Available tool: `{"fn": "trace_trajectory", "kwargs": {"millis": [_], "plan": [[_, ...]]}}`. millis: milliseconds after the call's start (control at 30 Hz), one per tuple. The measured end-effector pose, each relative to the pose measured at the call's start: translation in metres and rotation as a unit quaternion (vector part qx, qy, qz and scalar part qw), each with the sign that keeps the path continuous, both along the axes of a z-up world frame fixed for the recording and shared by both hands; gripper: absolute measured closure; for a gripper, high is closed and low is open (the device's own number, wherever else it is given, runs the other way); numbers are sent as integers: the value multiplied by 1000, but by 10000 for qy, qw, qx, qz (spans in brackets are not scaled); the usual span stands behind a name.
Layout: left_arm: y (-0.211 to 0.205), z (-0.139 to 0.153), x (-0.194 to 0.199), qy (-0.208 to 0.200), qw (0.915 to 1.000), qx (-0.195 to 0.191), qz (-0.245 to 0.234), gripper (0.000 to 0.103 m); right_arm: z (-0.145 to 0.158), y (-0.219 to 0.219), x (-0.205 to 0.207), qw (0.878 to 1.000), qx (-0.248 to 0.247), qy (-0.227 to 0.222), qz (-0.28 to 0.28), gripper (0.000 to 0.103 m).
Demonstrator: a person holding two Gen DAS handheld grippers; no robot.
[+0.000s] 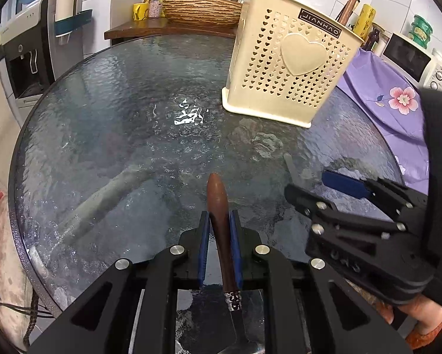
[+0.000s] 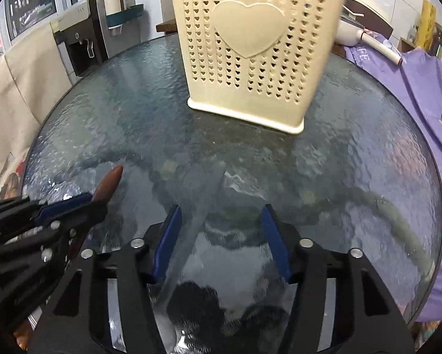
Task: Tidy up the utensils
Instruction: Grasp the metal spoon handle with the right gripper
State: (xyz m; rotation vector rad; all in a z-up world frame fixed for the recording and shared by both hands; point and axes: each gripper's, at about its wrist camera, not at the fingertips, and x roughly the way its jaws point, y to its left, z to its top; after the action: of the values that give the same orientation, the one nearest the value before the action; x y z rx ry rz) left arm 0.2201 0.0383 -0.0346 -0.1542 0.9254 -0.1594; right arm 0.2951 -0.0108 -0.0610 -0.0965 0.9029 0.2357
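Observation:
My left gripper is shut on a spoon with a brown wooden handle. The handle points ahead and the steel bowl hangs back under the gripper. That handle also shows at the left of the right wrist view, in the left gripper. My right gripper stands open low over the glass table. A blurred flat steel utensil lies between its fingers, close to the left pad. A cream perforated utensil holder stands upright ahead. The right gripper sits just right of the left one.
The table is round, with a dark rim. Purple flowered cloth lies to its right, beside a microwave. A wooden counter behind carries a woven basin and a yellow cup. A water dispenser stands at the left.

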Motion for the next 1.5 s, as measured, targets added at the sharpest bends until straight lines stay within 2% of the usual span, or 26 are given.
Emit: {"fn": "trace_trajectory", "kwargs": {"millis": [67, 133, 200, 400, 567, 633, 867, 1033, 1133, 1233, 1333, 1367, 1433, 1467, 1500], "plan": [[2, 0, 0, 4, 10000, -37, -3, 89, 0, 3, 4, 10000, -12, -1, 8, 52], [2, 0, 0, 4, 10000, -43, -17, 89, 2, 7, 10, 10000, 4, 11, 39, 61], [2, 0, 1, -3, 10000, -26, -30, 89, 3, 10, 15, 10000, -9, 14, 52, 73], [1, -1, 0, -12, 10000, -14, -33, 89, 4, 21, 22, 9997, -83, -18, 235, 91], [0, -1, -1, -7, 10000, 24, -32, 89, 2, 16, 19, 9995, 83, -53, 289, 92], [-1, 0, 0, -3, 10000, 31, -28, 89, 3, 8, 16, 9991, 299, -35, 313, 93], [1, 1, 1, 6, 10000, -7, -2, 89, 24, -27, 0, 9953, 864, -354, 267, 93], [-1, 17, -2, -235, 9996, -140, -93, 90, 48, -55, -14, 9877, 1403, -608, 317, 99], [-5, 30, -5, -441, 9989, -93, -129, 90, 60, -65, -22, 9859, 1439, -809, 292, 99], [-8, 35, -4, -501, 9986, -82, -142, 90, 62, -68, -23, 9868, 1380, -786, 317, 99], [-8, 32, -3, -452, 9989, -100, -103, 90, 53, -67, -18, 9899, 1232, -665, 200, 98], [-7, 29, -2, -419, 9990, -111, -78, 90, 48, -66, -17, 9909, 1194, -607, 159, 94], [-6, 26, -2, -370, 9992, -118, -59, 90, 38, -63, -15, 9921, 1167, -454, 112, 70], [-5, 25, -2, -348, 9993, -117, -43, 90, 33, -62, -14, 9920, 1190, -405, 62, 49], [-4, 24, -2, -341, 9993, -115, -32, 90, 29, -60, -13, 9920, 1202, -381, 52, 47]]}}
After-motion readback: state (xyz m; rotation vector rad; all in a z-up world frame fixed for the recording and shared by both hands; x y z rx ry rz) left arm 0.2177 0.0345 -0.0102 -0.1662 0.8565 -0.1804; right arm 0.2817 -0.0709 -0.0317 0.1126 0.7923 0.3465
